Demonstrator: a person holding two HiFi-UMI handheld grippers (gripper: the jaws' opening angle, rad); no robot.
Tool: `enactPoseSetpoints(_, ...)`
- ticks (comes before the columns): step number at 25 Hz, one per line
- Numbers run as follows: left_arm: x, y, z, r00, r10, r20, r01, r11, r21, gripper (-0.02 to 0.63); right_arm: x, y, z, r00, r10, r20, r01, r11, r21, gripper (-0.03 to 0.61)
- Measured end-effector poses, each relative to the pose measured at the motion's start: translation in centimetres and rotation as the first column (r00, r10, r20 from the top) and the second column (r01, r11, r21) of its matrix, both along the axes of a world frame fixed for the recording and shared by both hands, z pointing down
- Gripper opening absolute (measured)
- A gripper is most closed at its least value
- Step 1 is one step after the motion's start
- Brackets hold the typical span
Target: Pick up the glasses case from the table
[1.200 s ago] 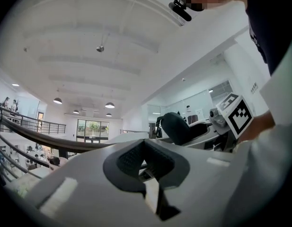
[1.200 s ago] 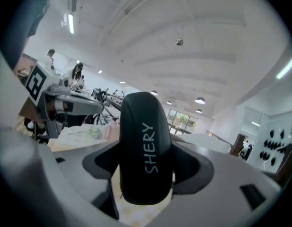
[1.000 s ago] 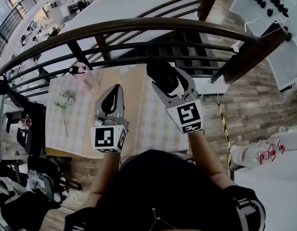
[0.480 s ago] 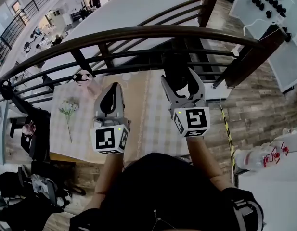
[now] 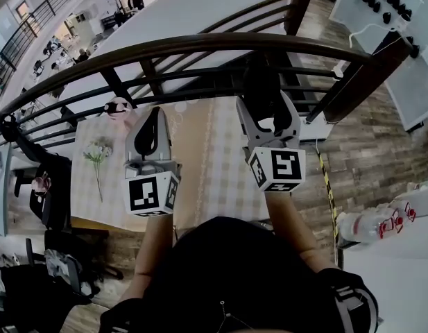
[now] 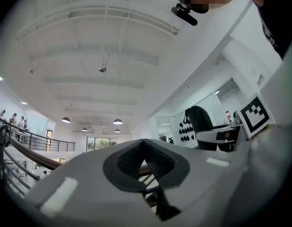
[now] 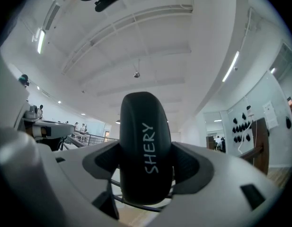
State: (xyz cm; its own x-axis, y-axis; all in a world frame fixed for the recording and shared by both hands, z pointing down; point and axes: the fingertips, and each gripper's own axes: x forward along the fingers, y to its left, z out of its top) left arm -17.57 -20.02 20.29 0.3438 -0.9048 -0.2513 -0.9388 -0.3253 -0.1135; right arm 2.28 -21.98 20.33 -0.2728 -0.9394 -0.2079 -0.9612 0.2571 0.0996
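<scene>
The black glasses case [image 7: 146, 145], printed "SHERY", stands upright between the jaws of my right gripper [image 7: 146, 167], which is shut on it. In the head view the glasses case [image 5: 261, 85] is lifted off the checked table [image 5: 217, 179] and shows against the dark railing, with the right gripper [image 5: 266, 109] around it. My left gripper [image 5: 155, 116] hovers over the table's left half. Its jaws meet with nothing between them, as the left gripper [image 6: 145, 145] view also shows. Both gripper views point up at a white ceiling.
A curved dark railing [image 5: 200, 44] runs behind the table. A flower stem [image 5: 97, 152] and a pink object [image 5: 118, 108] lie on the table's left side. Plastic bottles [image 5: 373, 224] are at the right. A dark chair [image 5: 50, 179] stands left of the table.
The right gripper has carried the case farther up and to the right, toward the railing. The left gripper has risen slightly and shifted left.
</scene>
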Motion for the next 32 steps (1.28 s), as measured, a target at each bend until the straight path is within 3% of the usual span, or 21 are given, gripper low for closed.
enactPoseSetpoints(32, 0.31, 0.54, -0.15, 1.0, 0.008, 0.018, -0.008, 1.0, -0.009, 0.011, -0.51, 0.14, -0.29, 1.0, -0.019, -0.01, 0.019, 1.0, 0.0, 0.314)
